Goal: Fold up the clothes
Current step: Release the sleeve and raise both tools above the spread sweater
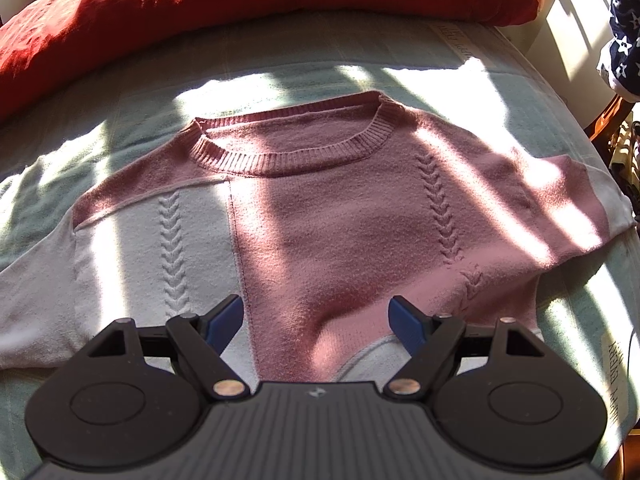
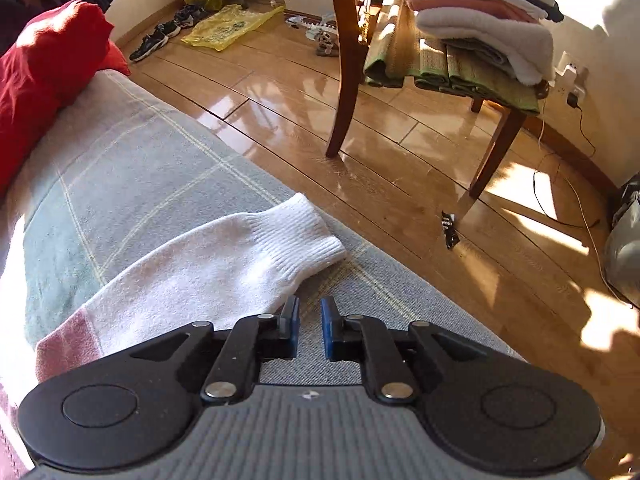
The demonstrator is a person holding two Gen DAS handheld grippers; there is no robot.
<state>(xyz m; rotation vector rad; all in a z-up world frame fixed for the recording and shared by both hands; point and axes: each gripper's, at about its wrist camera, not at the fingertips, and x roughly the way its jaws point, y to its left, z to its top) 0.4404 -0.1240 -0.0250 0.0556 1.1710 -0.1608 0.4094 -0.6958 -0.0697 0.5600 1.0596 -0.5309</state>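
- A pink and white knit sweater (image 1: 320, 208) lies spread flat, front up, across the middle of the left wrist frame on a pale green checked bed cover (image 1: 120, 92); its ribbed round collar (image 1: 288, 152) sits just above centre.
- The left gripper (image 1: 318, 320) hovers at the lower centre of that frame over the sweater's lower body, its blue-padded fingers (image 1: 226, 320) spread wide and grasping nothing.
- A red blanket (image 1: 200, 4) fills the upper part of the frame, beyond the collar.
- In the right wrist frame, the sweater's white sleeve (image 2: 208, 268) runs from lower left toward the centre, its ribbed cuff (image 2: 304, 236) resting near the bed's edge.
- The right gripper (image 2: 310, 328) sits at lower centre just beside the sleeve, fingers (image 2: 330, 328) drawn near each other with a narrow gap between them, holding nothing.
- A wooden floor (image 2: 300, 120) fills the middle and right of the frame; a chair (image 2: 348, 60) with a stack of folded cloths (image 2: 480, 20) stands at upper right.
- Yellow plastic bags (image 2: 228, 24) and dark shoes (image 2: 152, 44) lie at the upper left, by the wall.
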